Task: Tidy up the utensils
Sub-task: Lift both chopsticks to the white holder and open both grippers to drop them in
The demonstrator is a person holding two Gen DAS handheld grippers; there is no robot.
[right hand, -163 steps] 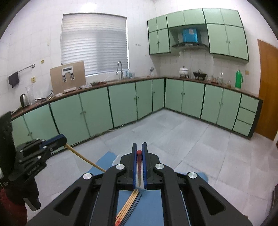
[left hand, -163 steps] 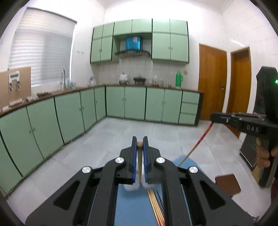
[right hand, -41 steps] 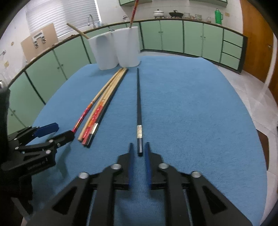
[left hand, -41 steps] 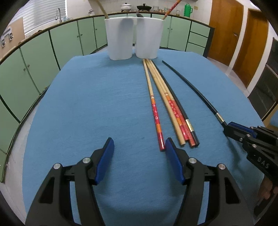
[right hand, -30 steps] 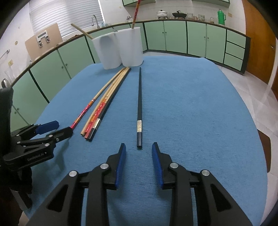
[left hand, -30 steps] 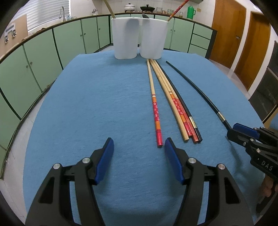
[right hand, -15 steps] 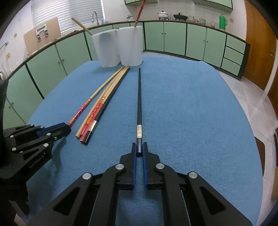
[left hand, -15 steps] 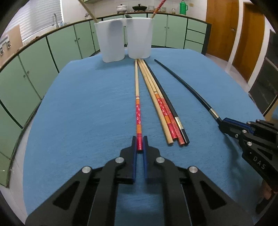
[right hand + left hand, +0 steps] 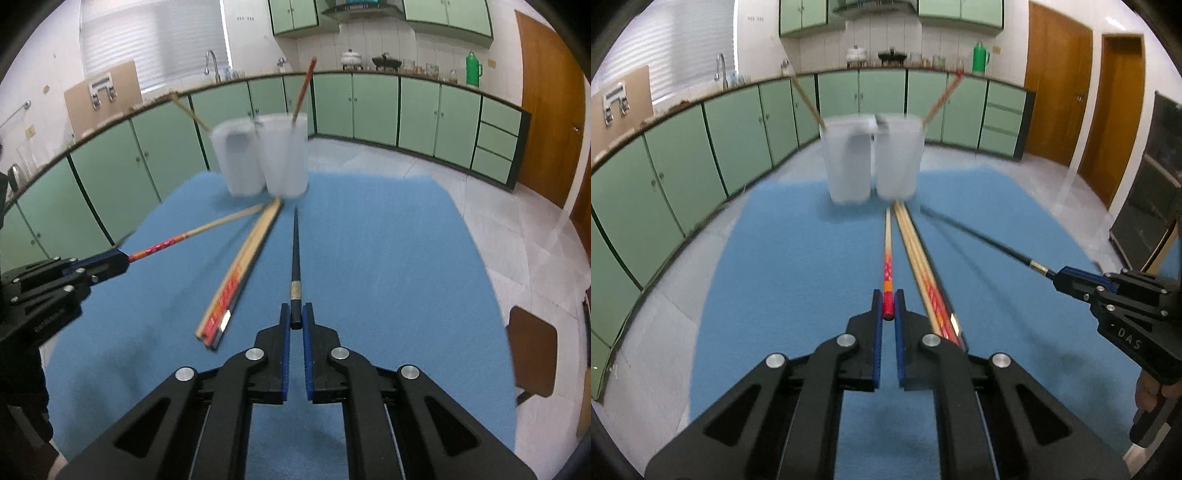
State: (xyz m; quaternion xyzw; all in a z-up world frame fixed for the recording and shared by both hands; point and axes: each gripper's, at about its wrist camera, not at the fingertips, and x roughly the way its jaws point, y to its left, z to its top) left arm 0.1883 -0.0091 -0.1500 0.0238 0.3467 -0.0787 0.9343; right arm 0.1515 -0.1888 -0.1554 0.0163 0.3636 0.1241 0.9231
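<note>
My left gripper (image 9: pixel 887 314) is shut on the red end of a red-patterned wooden chopstick (image 9: pixel 887 258), lifted off the blue mat (image 9: pixel 783 258). My right gripper (image 9: pixel 295 321) is shut on the end of a black chopstick (image 9: pixel 294 251), also raised. Each gripper shows in the other view, the left gripper (image 9: pixel 122 258) at the left and the right gripper (image 9: pixel 1058 277) at the right. A bundle of several chopsticks (image 9: pixel 923 266) still lies on the mat, seen too in the right wrist view (image 9: pixel 240 273). Two white cups (image 9: pixel 871 158) stand at the far end, each holding a chopstick.
The blue mat (image 9: pixel 406 277) covers a table with floor around it. Green kitchen cabinets (image 9: pixel 701 147) line the walls. A brown stool (image 9: pixel 532 354) stands to the right of the table. Wooden doors (image 9: pixel 1056 81) are at the far right.
Both grippers, shut on their chopsticks half a second ago, have lifted them off the mat and tilted up. A second ago both were open.
</note>
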